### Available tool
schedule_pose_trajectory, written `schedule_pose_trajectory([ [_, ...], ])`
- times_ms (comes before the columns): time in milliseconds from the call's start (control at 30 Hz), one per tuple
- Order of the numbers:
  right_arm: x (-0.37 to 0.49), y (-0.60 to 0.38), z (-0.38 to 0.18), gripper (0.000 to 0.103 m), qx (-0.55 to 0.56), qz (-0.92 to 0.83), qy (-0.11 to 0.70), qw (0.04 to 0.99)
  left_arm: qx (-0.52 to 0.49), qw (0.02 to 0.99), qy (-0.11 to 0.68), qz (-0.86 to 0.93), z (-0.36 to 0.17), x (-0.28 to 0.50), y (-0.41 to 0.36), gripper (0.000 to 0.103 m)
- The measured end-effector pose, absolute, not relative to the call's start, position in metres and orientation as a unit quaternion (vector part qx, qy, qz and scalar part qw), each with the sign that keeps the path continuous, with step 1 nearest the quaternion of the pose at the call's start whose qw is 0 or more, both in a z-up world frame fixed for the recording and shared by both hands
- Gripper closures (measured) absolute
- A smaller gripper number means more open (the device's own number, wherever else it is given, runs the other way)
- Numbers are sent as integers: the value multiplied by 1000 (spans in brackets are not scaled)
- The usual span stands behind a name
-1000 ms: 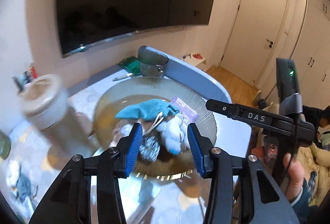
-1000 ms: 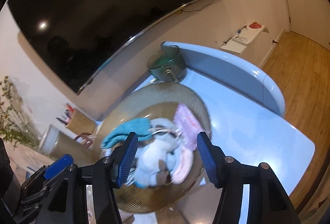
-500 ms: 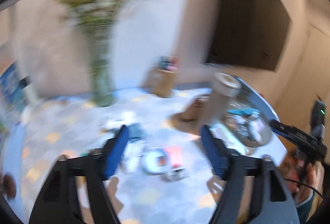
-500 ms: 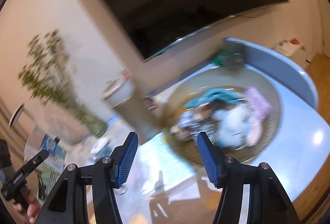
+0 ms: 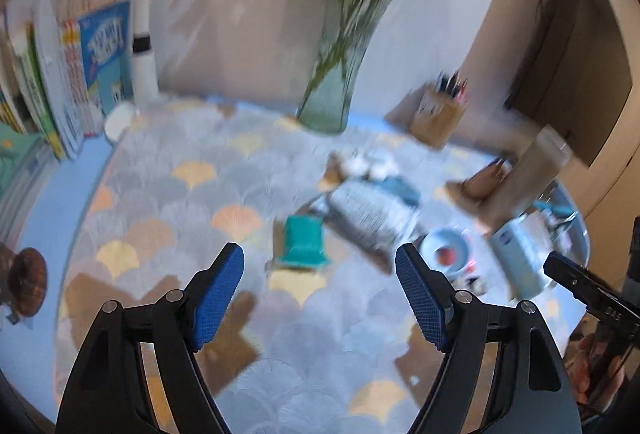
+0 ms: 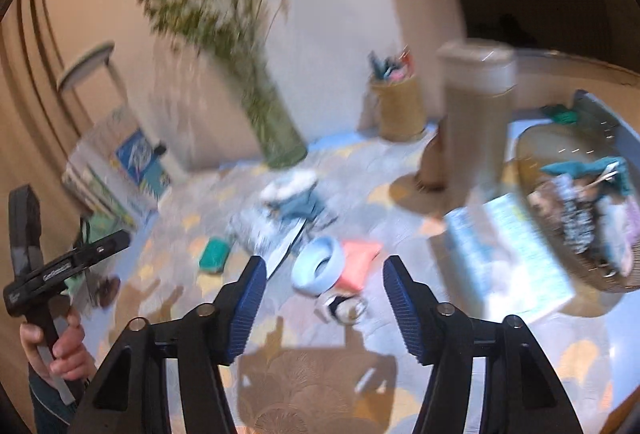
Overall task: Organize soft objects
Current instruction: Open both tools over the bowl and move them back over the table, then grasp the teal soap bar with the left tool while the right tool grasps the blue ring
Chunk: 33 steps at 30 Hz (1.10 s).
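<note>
Scallop-patterned cloth in grey, peach and yellow covers the worktop (image 5: 160,202), and both views are smeared by motion blur. At the far edge stands a glass vase (image 5: 332,90) of green stems, with a pen holder (image 5: 438,114) to its right and a row of books (image 5: 68,74) at the upper left of the left wrist view.

Low in that view, the left tool (image 5: 320,274) has its jaws wide apart with nothing between them; a teal pouch (image 5: 305,242) lies on the cloth just beyond the tips. To its right lies a grey patterned fabric (image 5: 372,214), and further right a pale blue ring-shaped item (image 5: 446,248).

In the right wrist view, the right tool (image 6: 322,282) is opening, empty, with the blue ring and a coral-pink fabric piece (image 6: 358,262) just past its tips. At the right edge of that frame a woven basket (image 6: 532,154) holds a heap of soft things (image 6: 588,202), a tall canister (image 6: 476,106) beside it.
</note>
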State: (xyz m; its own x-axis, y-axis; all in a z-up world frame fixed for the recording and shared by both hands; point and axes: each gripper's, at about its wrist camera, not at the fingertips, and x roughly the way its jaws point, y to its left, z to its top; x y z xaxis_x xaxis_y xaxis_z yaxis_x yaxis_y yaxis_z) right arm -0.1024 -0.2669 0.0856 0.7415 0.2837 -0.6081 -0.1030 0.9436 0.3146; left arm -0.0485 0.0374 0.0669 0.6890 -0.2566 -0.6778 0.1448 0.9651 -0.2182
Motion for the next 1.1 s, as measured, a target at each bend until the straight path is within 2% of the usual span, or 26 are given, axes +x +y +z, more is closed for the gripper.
schedule_pose_trajectory([
  [200, -65, -234, 48, 41, 82, 106, 409, 903, -57, 897, 424, -108, 17, -7, 28, 26],
  [333, -44, -214, 41, 41, 22, 117, 421, 899, -43, 894, 436, -96, -4, 13, 19, 26],
  [433, -30, -206, 30, 32, -28, 108, 422, 900, -38, 896, 432, -91, -12, 23, 17, 27],
  [567, -16, -201, 18, 30, -57, 121, 421, 897, -43, 901, 424, -81, -23, 34, 19, 28],
  [633, -9, -197, 13, 29, -69, 122, 423, 895, -42, 904, 419, -71, -26, 36, 21, 36],
  [700, -2, -193, 6, 29, -81, 119, 426, 893, -36, 906, 415, -71, -25, 35, 20, 50],
  [733, 1, -191, 3, 29, -87, 116, 429, 892, -27, 907, 414, -66, -26, 34, 18, 53],
  [767, 3, -188, -1, 28, -98, 111, 430, 891, -20, 909, 412, -62, -26, 34, 16, 60],
  [933, 6, -175, -10, 27, -147, 79, 408, 898, -8, 916, 393, -76, -22, 27, 11, 64],
  [967, 5, -172, -11, 33, -153, 78, 404, 898, -9, 919, 386, -76, -20, 25, 12, 64],
  [1100, 0, -167, -11, 38, -170, 73, 389, 902, -25, 926, 368, -77, -15, 19, 18, 64],
])
